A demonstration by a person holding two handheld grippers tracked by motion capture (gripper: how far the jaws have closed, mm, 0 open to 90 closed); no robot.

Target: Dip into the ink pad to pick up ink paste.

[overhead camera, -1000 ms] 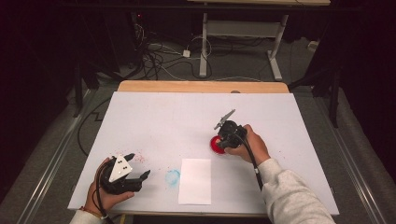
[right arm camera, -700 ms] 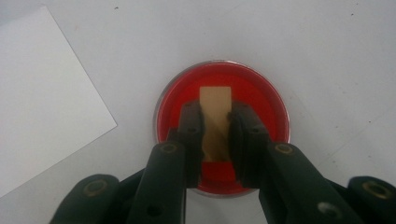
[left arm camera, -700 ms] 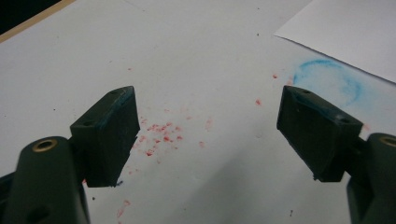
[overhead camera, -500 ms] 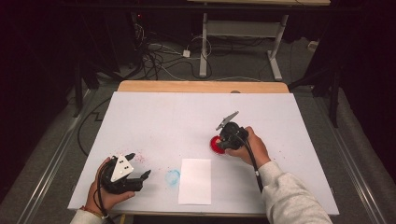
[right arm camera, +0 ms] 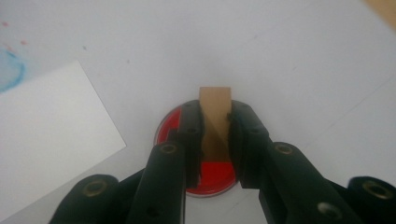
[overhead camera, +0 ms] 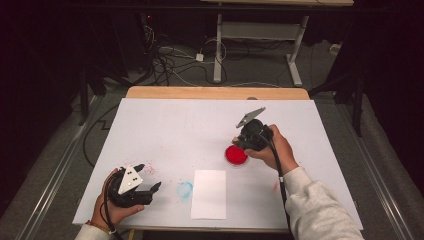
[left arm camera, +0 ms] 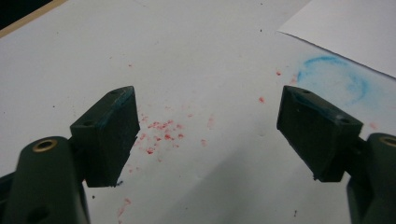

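Block: wooden block (right arm camera: 215,122) clamped between the right gripper (right arm camera: 215,140) pads, long axis running along the jaws, free end pointing past the tips, above the red ink pad (overhead camera: 236,155), right of table centre.
Left gripper (left arm camera: 208,135): wide open, holding nothing, near the front-left corner.
Surface: white table (overhead camera: 170,125), red specks (left arm camera: 161,130), blue ring stain (overhead camera: 184,189), white sheet (overhead camera: 208,194) at the front edge.
Room: dark, cables on the floor.

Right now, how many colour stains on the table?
2 clear ones: a blue ring left of the paper sheet, and red specks by the left gripper. A faint pink smudge right of the sheet may be a third.

dish (overhead camera: 236,155) mid-right on table (overhead camera: 170,125) | paper sheet (overhead camera: 209,194) front-centre, left of dish | stain ring (overhead camera: 184,189) just left of sheet
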